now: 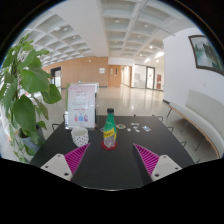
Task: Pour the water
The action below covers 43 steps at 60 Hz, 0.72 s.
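A small bottle [109, 130] with a teal cap, a yellow label and a red base stands upright on the dark table [110, 165], just ahead of my fingers and between their lines. A clear glass cup [79, 135] stands to its left, near the left finger's tip. My gripper [111, 157] is open and empty; its pink pads [76, 157] spread wide to either side, short of the bottle.
A white sign stand [82, 104] is behind the cup. Small items [133, 127] lie on the table to the right of the bottle. A leafy plant [22, 90] stands at the left. White benches [192, 120] run along the right, with a wide hall beyond.
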Tool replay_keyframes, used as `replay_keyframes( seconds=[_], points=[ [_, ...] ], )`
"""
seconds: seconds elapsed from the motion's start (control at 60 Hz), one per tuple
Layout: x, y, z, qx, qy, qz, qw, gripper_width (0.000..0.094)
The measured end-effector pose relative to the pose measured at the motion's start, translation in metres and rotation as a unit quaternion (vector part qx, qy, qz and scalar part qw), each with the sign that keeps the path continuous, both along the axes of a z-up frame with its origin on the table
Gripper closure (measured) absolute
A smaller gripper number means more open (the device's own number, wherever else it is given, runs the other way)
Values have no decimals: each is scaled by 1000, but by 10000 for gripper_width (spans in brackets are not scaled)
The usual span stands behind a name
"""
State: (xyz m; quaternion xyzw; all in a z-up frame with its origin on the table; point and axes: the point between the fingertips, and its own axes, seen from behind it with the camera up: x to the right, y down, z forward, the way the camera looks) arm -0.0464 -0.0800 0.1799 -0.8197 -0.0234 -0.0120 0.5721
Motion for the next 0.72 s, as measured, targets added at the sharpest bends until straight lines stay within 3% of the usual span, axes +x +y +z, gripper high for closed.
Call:
replay_keyframes(
  seconds=[0.367,0.717],
  points=[
    [9,-134,19,-14,-14,-25,999,81],
    [10,-158,31,5,-18,-24,1000,83]
  ],
)
